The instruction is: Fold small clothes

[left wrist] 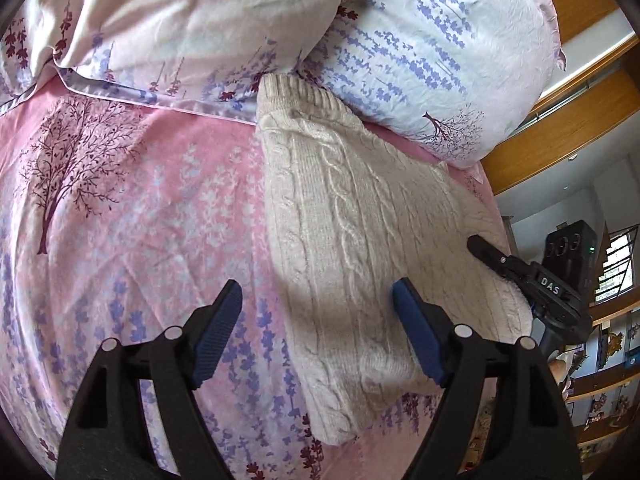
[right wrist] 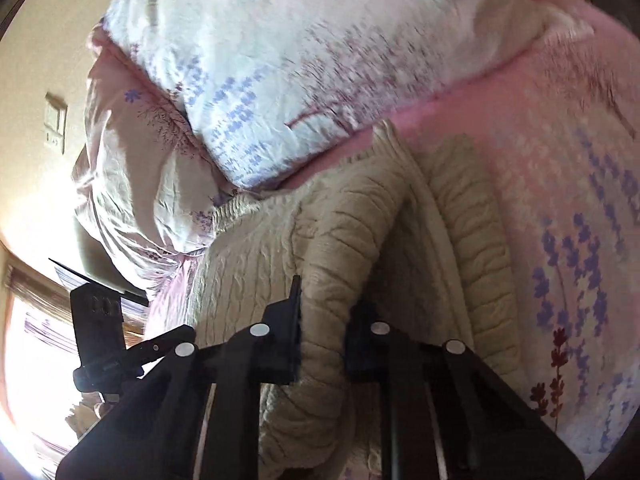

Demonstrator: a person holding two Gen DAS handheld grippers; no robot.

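Note:
A cream cable-knit sweater (left wrist: 352,232) lies on the pink flowered bedsheet (left wrist: 140,208), its ribbed hem towards the pillows. My left gripper (left wrist: 318,304) is open and empty, hovering over the sweater's near left edge. My right gripper (right wrist: 326,320) is shut on a raised fold of the sweater (right wrist: 340,240), lifting it off the bed. The right gripper also shows in the left wrist view (left wrist: 486,250) at the sweater's right edge.
Two flowered pillows (left wrist: 420,48) lie against the sweater's far end. The bed's right edge drops to a room with wooden shelves (left wrist: 600,380) and a black speaker (left wrist: 572,244). A wall switch (right wrist: 54,122) is at left in the right wrist view.

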